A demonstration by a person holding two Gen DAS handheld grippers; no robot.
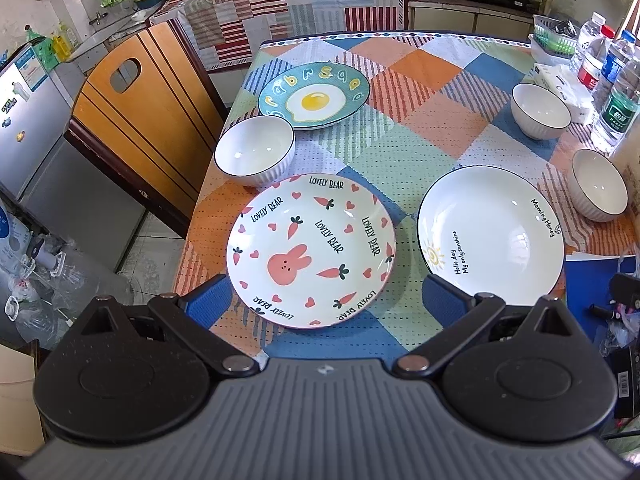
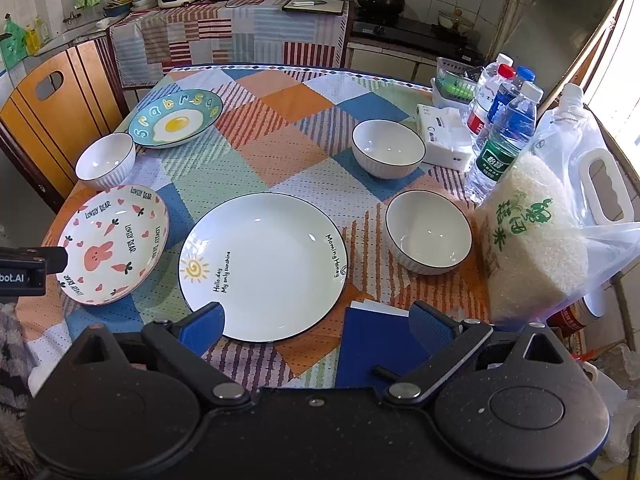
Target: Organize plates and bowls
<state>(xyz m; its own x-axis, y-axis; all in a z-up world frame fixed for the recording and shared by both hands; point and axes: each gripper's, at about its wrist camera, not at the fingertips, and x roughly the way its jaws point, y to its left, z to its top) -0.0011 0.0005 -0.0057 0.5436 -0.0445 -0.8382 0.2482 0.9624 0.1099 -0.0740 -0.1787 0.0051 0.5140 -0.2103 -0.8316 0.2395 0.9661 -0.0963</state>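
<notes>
Three plates and three bowls lie apart on the worktop (image 2: 280,128), so with both sets of fingers spread and empty, slide your left gripper (image 1: 326,300) under the bunny plate (image 1: 310,250) just ahead, keeping it level.

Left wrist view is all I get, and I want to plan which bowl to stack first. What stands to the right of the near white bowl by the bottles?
Observer: A clear bag of rice stands close beside that near bowl, on its right. I cannot tell whether they touch.
Operator: Is the other gripper free to help?
Observer: Yes. The right gripper is open and holds nothing. It is aimed at the near rim of the sun plate.
Operator: Is anything else lying near that rim?
Observer: A blue booklet lies flat at the table edge, just right of the plate.
</notes>
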